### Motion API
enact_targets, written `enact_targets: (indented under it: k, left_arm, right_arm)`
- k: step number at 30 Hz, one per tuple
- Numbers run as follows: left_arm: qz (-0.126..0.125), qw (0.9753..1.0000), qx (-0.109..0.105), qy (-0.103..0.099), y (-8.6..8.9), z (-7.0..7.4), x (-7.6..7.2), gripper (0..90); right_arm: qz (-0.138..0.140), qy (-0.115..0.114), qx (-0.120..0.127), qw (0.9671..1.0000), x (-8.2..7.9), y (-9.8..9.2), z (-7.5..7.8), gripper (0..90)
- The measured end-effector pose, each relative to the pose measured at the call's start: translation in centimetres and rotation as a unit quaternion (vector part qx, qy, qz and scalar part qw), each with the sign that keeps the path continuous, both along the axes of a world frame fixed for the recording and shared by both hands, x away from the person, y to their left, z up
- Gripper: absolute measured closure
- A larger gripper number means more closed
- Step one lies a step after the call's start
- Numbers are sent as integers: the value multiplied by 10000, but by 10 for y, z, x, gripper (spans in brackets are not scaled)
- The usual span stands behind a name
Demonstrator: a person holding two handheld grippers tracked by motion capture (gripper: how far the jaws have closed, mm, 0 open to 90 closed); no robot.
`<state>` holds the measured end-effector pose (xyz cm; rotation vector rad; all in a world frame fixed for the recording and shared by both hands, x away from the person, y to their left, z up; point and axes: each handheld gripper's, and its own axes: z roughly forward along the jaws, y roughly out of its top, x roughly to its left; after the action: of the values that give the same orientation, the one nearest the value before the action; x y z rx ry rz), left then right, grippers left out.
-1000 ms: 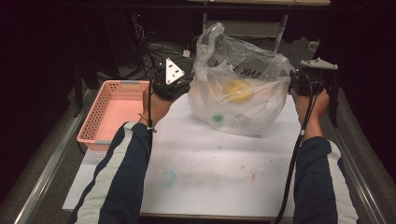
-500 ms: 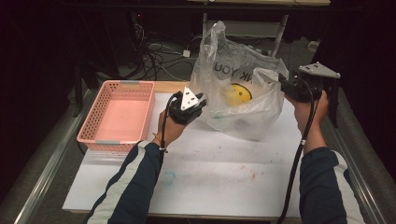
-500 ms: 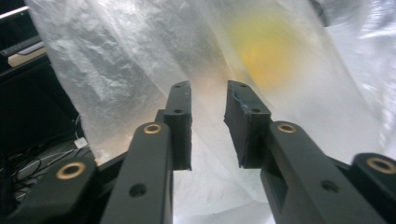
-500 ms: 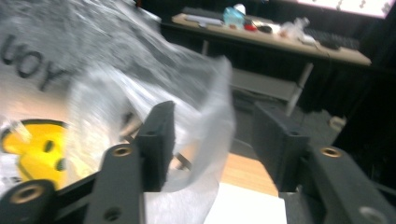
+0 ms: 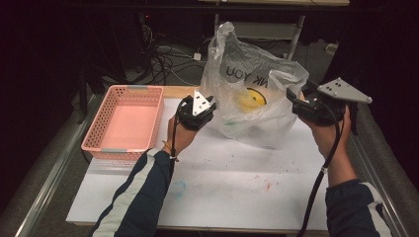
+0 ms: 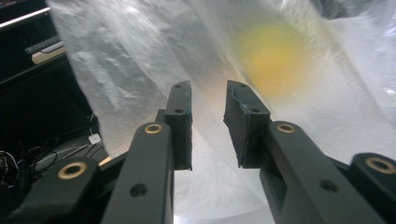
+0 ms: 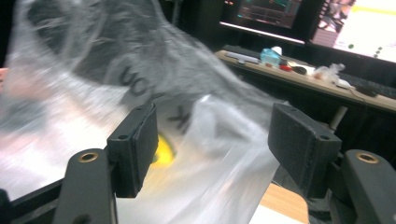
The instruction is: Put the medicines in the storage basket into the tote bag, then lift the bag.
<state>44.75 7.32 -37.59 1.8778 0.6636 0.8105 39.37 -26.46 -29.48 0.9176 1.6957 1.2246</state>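
At the left of the high view, a pink plastic lattice basket [image 5: 124, 123] sits on the table's left part, its floor bare. Just right of it the left gripper [image 5: 202, 109] is held up against the near-left side of a translucent white plastic carrier bag with dark lettering [image 5: 257, 98]. In the left gripper view its jaws stand a little apart, released, with a crease of the bag's film [image 6: 140, 60] rising just beyond the gap; whether the tips touch the film cannot be told.

The bag stands puffed up at the back middle of the table. Through its wall shows a round yellow shape [image 5: 249, 98], seen as a yellow blur in the left gripper view [image 6: 275, 56]; whether it is an object inside or a print cannot be told. A faint greenish patch [image 5: 228, 121] shows low at the bag's left.

The right gripper [image 5: 296, 101] is held at the bag's right side. In the right gripper view its jaws are spread wide, released, with a raised flap of the bag [image 7: 224, 126] between them.

The white tabletop [image 5: 237, 182] carries faint teal and red smudges. Beyond lie dark floor cables [image 5: 163, 54], and the right gripper view shows a wooden desk [image 7: 327, 84] with lit monitors [image 7: 364, 28].
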Motion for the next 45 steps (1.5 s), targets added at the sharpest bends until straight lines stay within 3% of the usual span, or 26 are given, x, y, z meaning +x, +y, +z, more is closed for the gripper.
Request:
enact_targets:
  k: [4, 12, 14, 19, 22, 30, 32, 35, 42, 45]
  left_arm:
    - [-52, 10000, -6, -82, 11, 5, -8, 681]
    - [-34, 9993, 217, -302, 33, 3, -29, 534]
    - [99, 9986, 263, -452, 37, -2, -36, 468]
    - [224, 9985, 99, -482, 52, -12, -50, 317]
    - [138, 9983, 108, -562, 61, -16, -58, 212]
    - [-1, 9992, 80, -388, 76, -18, -69, 183]
    - [-4, 9991, 162, -397, 79, -18, -71, 183]
    - [-35, 9993, 70, -361, 85, -18, -76, 183]
    - [-9, 9991, 218, -361, 92, -19, -87, 183]
    - [-11, 9992, 143, -360, 98, -19, -93, 182]
  right_arm:
    - [150, 81, -101, 9998, -13, 6, -15, 334]
    - [286, 122, -79, 9995, -28, 12, -36, 333]
    - [299, 118, -90, 9994, -31, 16, -41, 326]
    - [331, 95, -103, 9994, -35, 24, -54, 316]
    - [377, 142, -99, 9991, -37, 29, -61, 302]
    - [590, 229, -48, 9980, -43, 36, -72, 254]
    - [640, 232, -96, 9976, -46, 37, -75, 247]
    - [691, 271, -145, 9971, -50, 37, -79, 240]
    - [763, 319, -163, 9964, -56, 34, -84, 226]
    - [795, 318, -203, 9961, -59, 36, -86, 221]
